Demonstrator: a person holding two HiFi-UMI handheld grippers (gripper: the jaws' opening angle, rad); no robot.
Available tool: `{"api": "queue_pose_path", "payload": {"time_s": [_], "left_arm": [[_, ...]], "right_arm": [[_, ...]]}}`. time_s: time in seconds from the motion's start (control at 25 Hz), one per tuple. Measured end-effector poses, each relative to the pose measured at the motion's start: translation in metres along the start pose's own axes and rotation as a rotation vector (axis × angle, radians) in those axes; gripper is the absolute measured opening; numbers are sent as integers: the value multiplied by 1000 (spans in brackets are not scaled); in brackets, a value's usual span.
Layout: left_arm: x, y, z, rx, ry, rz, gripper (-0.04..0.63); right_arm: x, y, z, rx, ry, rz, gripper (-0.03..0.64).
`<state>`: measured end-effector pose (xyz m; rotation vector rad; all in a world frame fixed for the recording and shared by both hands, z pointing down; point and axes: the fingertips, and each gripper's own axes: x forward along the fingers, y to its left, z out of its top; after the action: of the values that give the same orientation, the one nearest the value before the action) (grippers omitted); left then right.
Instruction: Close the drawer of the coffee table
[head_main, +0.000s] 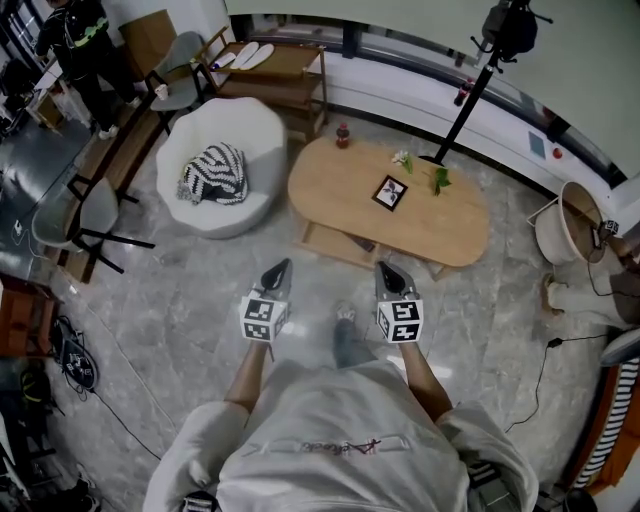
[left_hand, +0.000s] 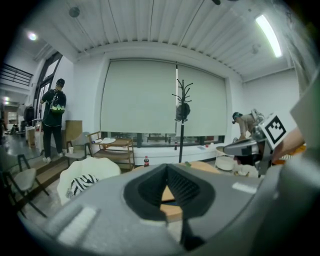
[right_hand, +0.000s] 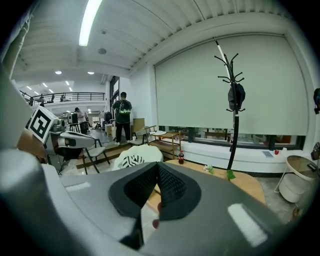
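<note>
Head view: L gripper (head_main: 282, 264) and R gripper (head_main: 384, 268) held out side by side in front of the person, both pointing toward the coffee table (head_main: 440, 228). Well apart from it, floor btwn tips and table.

L gripper view: jaws together, nothing btwn them, tip (left_hand: 167, 167) aimed at the table's near edge. R gripper view: same, jaws closed flush and empty, tip (right_hand: 158, 164) over the tabletop edge.

Drawer (head_main: 327, 240) sticks out from under the table's near long edge, on the L-gripper side, i.e. open. Light wood, something dark just beside it under the top; can't tell what. Neither gripper touching it.

On tabletop: dark bottle w/ red cap (head_main: 343, 134) at far left end, framed picture (head_main: 390, 192) near centre, small flowers (head_main: 402, 158) and green leaf (head_main: 440, 180) toward the far edge.

Coat stand (head_main: 470, 95) just behind the table. White armchair (head_main: 258, 135) left of the table w/ striped cushion (head_main: 213, 173) on the seat. Person in dark clothes (head_main: 78, 40) standing far left, by chairs.
</note>
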<state>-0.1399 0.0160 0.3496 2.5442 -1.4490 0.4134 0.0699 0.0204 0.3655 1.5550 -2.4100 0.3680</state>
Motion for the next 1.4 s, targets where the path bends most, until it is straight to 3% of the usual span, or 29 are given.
{"api": "queue_pose_path", "payload": {"time_s": [0.8, 1.4], "left_arm": [[155, 53, 48, -9, 28, 51, 2], [201, 68, 38, -22, 78, 66, 2]], "right_arm": [[121, -128, 46, 13, 29, -1, 5], [164, -159, 40, 16, 64, 24, 5]]}}
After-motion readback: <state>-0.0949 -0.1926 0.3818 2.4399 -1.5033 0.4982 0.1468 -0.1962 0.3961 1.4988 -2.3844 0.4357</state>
